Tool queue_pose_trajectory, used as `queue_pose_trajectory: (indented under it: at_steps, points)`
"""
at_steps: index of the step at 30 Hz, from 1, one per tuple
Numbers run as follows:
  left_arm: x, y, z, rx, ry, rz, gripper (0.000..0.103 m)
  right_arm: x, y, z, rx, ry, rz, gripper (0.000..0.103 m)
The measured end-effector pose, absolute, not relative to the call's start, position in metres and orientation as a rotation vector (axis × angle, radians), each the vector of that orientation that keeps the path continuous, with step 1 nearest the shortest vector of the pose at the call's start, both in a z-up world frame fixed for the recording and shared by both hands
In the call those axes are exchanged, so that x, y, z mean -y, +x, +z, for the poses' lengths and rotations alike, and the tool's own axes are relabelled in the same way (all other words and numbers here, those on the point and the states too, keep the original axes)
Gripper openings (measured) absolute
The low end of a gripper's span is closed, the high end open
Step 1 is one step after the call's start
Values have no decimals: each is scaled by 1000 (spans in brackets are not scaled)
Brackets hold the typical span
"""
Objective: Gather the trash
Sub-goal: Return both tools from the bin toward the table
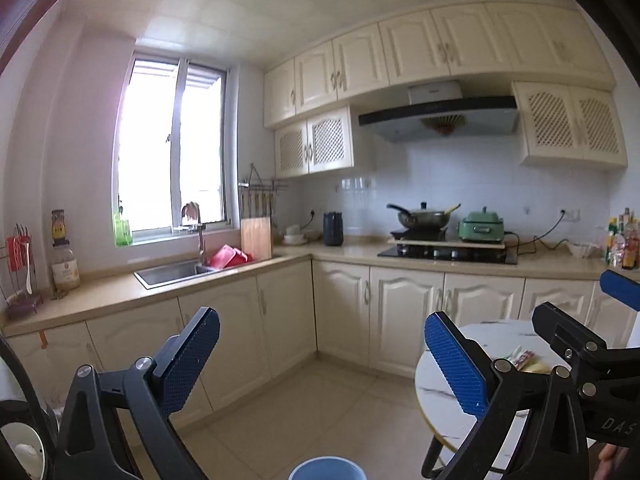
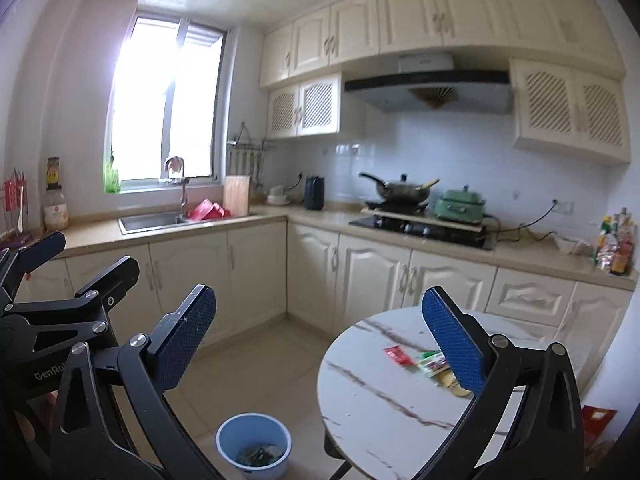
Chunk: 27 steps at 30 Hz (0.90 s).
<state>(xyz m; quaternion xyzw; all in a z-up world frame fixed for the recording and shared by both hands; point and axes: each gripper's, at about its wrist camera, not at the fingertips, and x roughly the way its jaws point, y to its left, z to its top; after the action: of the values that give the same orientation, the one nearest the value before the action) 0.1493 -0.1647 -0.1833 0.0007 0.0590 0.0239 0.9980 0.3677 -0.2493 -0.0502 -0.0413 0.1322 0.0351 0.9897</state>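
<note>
Several wrappers lie on the round marble table [image 2: 372, 392]: a red one [image 2: 397, 355], a green and red one [image 2: 431, 361] and a yellow one [image 2: 449, 381], partly hidden behind my right finger. The left wrist view shows the wrappers [image 1: 524, 360] too. A blue bin [image 2: 254, 446] stands on the floor left of the table, with some trash inside. My right gripper [image 2: 320, 342] is open and empty, held above the table edge. My left gripper [image 1: 324, 360] is open and empty too, over the floor above the bin [image 1: 326, 468]. The two grippers hang side by side.
An L-shaped counter runs along the walls with a sink [image 2: 150, 220], a stove with a wok [image 2: 400, 192] and a green cooker [image 2: 460, 204]. Bottles [image 2: 614, 248] stand at the counter's right end. Tiled floor [image 2: 260, 368] lies between the cabinets and the table.
</note>
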Motion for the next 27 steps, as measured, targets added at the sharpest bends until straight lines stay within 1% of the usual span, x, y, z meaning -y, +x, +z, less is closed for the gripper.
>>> queue_pose_trajectory:
  at_steps: [2, 6, 13, 20, 24, 27]
  points:
    - [169, 134, -188, -99, 7, 43, 102, 254, 362, -46, -248, -81, 60, 103]
    - [166, 127, -192, -79, 15, 35, 102, 264, 352, -40, -227, -75, 40, 103]
    - [180, 129, -188, -68, 28, -15, 102, 285, 348, -39, -220, -55, -2, 103]
    - [205, 164, -172, -68, 55, -124, 102, 326, 346, -42, -233, -32, -99, 103]
    - [220, 196, -167, -96, 89, -195, 102, 359, 352, -50, -259, 0, -155, 103]
    - [233, 226, -170, -157, 110, -252, 102, 384, 364, -62, -299, 25, -191, 103]
